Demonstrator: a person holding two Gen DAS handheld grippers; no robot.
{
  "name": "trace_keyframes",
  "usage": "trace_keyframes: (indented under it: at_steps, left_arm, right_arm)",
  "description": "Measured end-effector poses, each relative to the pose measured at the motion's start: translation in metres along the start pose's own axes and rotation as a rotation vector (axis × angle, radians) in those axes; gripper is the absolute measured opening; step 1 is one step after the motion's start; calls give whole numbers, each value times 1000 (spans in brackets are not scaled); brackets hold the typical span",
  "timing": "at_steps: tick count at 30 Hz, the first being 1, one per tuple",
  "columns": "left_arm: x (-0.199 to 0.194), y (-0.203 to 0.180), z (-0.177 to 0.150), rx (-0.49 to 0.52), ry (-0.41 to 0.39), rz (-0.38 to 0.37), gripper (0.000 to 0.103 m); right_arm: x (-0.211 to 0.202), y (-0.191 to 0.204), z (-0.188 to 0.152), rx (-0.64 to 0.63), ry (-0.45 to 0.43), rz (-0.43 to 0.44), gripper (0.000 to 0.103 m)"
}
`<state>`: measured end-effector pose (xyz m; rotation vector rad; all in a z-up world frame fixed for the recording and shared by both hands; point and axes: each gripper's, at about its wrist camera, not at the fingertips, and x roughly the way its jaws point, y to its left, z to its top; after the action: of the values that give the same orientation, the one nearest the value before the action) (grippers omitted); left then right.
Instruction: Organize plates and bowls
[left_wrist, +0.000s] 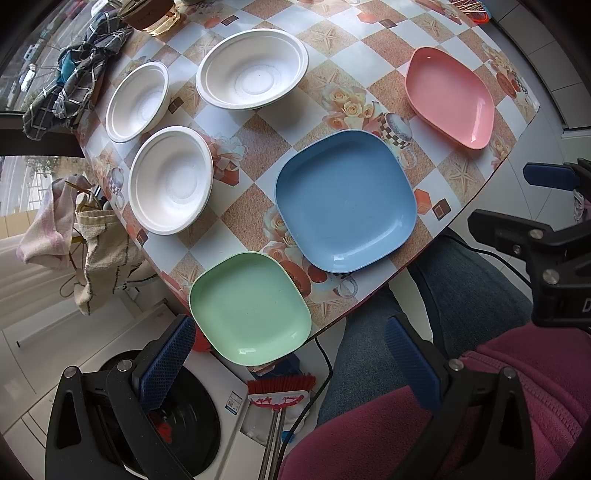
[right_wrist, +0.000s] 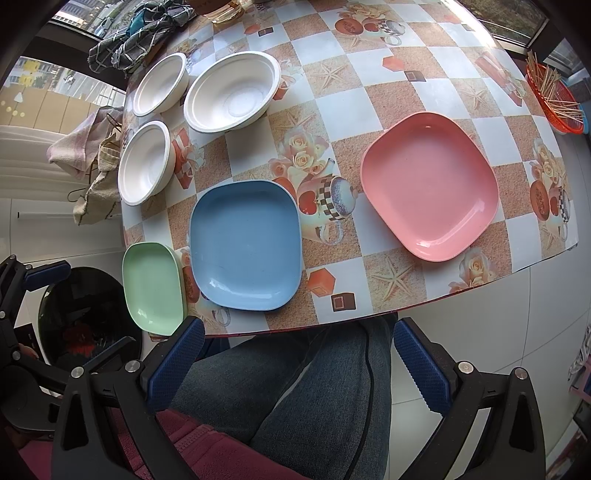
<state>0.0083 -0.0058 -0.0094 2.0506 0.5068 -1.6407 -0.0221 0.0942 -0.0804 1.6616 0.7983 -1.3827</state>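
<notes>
Three square plates lie apart on the table's near side: a green plate (left_wrist: 251, 308) (right_wrist: 153, 286) at the left corner, a larger blue plate (left_wrist: 345, 201) (right_wrist: 245, 245) in the middle, a pink plate (left_wrist: 450, 96) (right_wrist: 430, 186) at the right. Three white bowls stand behind on the left: a large bowl (left_wrist: 253, 68) (right_wrist: 232, 96), a far small bowl (left_wrist: 137, 101) (right_wrist: 160, 84) and a near small bowl (left_wrist: 171, 179) (right_wrist: 144, 168). My left gripper (left_wrist: 291, 363) is open and empty, below the green plate. My right gripper (right_wrist: 299, 365) is open and empty, off the table's front edge.
The table (right_wrist: 369, 92) has a checked, flowered cloth. Crumpled cloths (left_wrist: 77, 70) lie at its far left edge, a glass jar (left_wrist: 155, 16) behind them. An orange basket of sticks (right_wrist: 554, 98) stands at the far right. Towels (left_wrist: 85, 240) hang left of the table; my legs (right_wrist: 295, 387) are below the front edge.
</notes>
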Motion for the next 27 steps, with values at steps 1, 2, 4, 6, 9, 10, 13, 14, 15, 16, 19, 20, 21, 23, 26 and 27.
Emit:
trace_keyframes:
  at_steps: [1, 2, 4, 6, 9, 10, 13, 14, 15, 16, 19, 20, 21, 23, 26, 27]
  left_arm:
    - [0, 0, 0, 0, -2, 0, 102]
    - [-1, 0, 0, 1, -8, 1, 102]
    - [0, 0, 0, 2, -5, 0, 102]
    - [0, -1, 1, 8, 14, -5, 102]
    - [0, -1, 1, 8, 20, -8, 102]
    - [0, -1, 1, 8, 21, -11, 102]
    - [0, -1, 1, 9, 21, -13, 102]
    - [1, -1, 1, 9, 21, -13, 102]
    - [1, -1, 1, 8, 20, -13, 102]
    - [1, -1, 1, 8, 21, -16, 102]
    - [2, -3, 1, 11, 49, -27, 102]
    - [3, -2, 0, 10, 48, -29, 102]
    - [3, -3, 0, 8, 50, -33, 102]
    - [4, 0, 0, 2, 29, -34, 102]
    - [8, 3, -1, -4, 31, -58, 102]
    - [9, 4, -1, -8, 28, -65, 102]
  right_arm:
    - [0, 0, 0, 1, 0, 0, 103]
    - [0, 0, 0, 1, 0, 0, 103]
    - [-1, 0, 0, 1, 0, 1, 103]
    - [0, -1, 0, 1, -4, 1, 103]
    - [0, -1, -1, 3, -4, -3, 103]
    - [1, -2, -2, 5, -2, -3, 103]
    - [1, -2, -2, 7, 3, -4, 103]
    - [1, -2, -2, 7, 3, -4, 103]
    - [1, -2, -2, 8, 4, -5, 103]
    - [2, -3, -2, 10, 7, -6, 103]
    - [3, -3, -2, 13, 15, -1, 103]
    - [4, -4, -2, 13, 19, 1, 103]
    - [5, -4, -2, 13, 22, 3, 103]
    - [6, -4, -2, 13, 31, 7, 103]
    - [9, -4, -1, 16, 44, 12, 103]
    - [10, -5, -1, 19, 47, 17, 103]
